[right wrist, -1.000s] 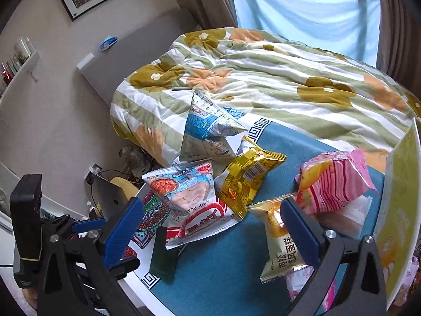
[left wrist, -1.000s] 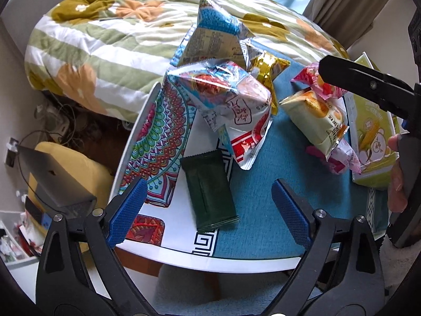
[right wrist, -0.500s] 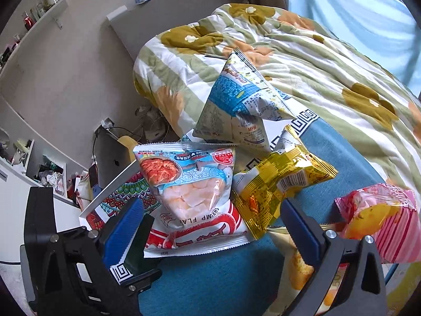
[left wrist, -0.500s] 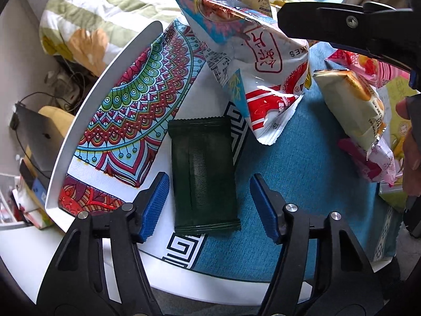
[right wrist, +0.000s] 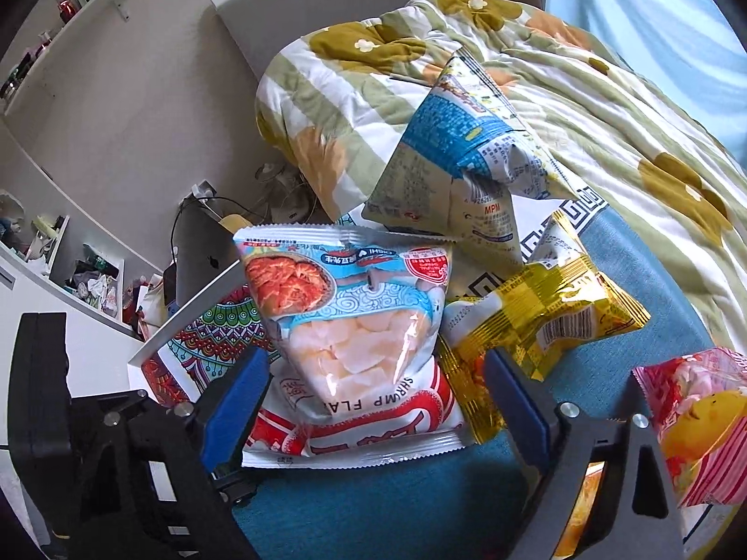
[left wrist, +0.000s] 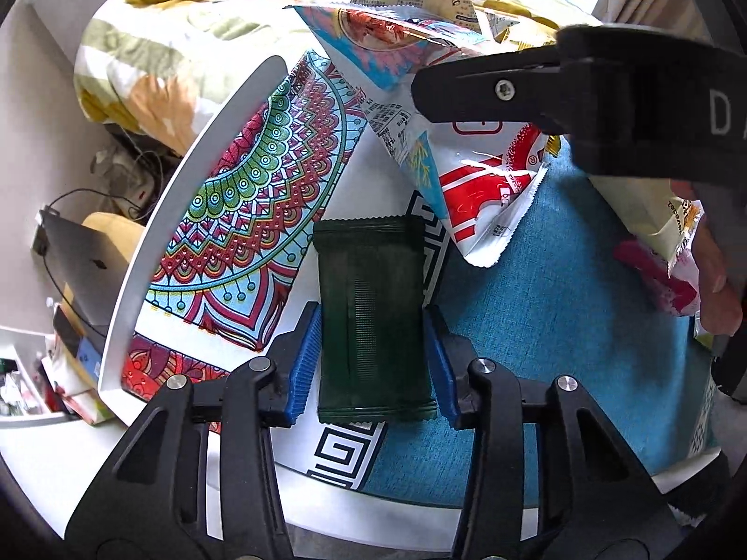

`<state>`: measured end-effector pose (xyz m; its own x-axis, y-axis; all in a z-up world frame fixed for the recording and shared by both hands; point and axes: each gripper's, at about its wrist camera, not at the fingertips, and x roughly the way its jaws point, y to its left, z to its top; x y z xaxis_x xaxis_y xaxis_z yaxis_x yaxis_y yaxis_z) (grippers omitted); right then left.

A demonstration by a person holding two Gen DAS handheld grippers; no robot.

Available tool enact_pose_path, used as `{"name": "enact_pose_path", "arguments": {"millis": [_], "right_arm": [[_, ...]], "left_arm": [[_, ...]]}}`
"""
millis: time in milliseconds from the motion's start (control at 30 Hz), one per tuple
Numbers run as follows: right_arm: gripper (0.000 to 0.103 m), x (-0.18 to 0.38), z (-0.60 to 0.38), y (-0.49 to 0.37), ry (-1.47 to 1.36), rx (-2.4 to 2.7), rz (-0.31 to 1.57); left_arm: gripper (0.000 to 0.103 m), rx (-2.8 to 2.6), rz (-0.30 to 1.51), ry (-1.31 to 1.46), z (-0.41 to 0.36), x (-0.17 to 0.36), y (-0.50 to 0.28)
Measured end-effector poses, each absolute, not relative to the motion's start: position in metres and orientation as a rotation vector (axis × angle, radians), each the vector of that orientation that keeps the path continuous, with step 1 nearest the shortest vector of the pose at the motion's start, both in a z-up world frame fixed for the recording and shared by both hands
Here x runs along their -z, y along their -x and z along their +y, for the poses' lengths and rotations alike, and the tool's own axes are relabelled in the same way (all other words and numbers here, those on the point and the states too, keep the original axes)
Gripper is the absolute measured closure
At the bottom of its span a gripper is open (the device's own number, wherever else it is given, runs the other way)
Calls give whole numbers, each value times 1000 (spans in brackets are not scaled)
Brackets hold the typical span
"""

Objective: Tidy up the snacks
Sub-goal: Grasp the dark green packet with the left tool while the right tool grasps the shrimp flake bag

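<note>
On the counter before us, with its blue cloth and bright mandala print, our left claw is clamped on the long sides of a dark green packet that lies flat near the front edge. Our right claw is closing around a bag of shrimp chips; the bag sits between the blue pads, but we judge they do not press it yet. Beside it lie a yellow foil packet, a pink striped packet and a blue and white bag that leans against the bed quilt.

What could go wrong: the green packet is thin and smooth, so a grip on its edges alone may buckle it or let it slip out as we lift. The shrimp bag is puffy and slick; a hard squeeze may crush the chips or burst the seal, and a shallow one may let it slide free. Lifting it may also drag the yellow packet, which touches it, or topple the leaning blue bag.

Readable writing: "SHRIMP FLA", cut off, on the chip bag, seen upside down, and "MPM" on the blue and white bag. The green packet shows no legible label.
</note>
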<state>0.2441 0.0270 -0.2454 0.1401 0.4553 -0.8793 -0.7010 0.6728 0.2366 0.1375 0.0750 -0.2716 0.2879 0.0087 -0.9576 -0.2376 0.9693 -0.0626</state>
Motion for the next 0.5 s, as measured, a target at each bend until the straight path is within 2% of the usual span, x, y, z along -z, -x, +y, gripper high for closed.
{"name": "enact_pose_path", "arguments": {"millis": [233, 300, 333, 500], "right_arm": [[16, 260, 35, -248, 238, -840, 1186], [21, 263, 37, -249, 225, -841, 1196], [28, 265, 37, -249, 217, -844, 1202], [40, 264, 36, -250, 195, -839, 1203]], "left_arm": [[64, -165, 1271, 212, 85, 270, -138], [64, -162, 1272, 210, 88, 270, -139], [64, -160, 1273, 209, 90, 269, -139], [64, -138, 1264, 200, 93, 264, -138]]}}
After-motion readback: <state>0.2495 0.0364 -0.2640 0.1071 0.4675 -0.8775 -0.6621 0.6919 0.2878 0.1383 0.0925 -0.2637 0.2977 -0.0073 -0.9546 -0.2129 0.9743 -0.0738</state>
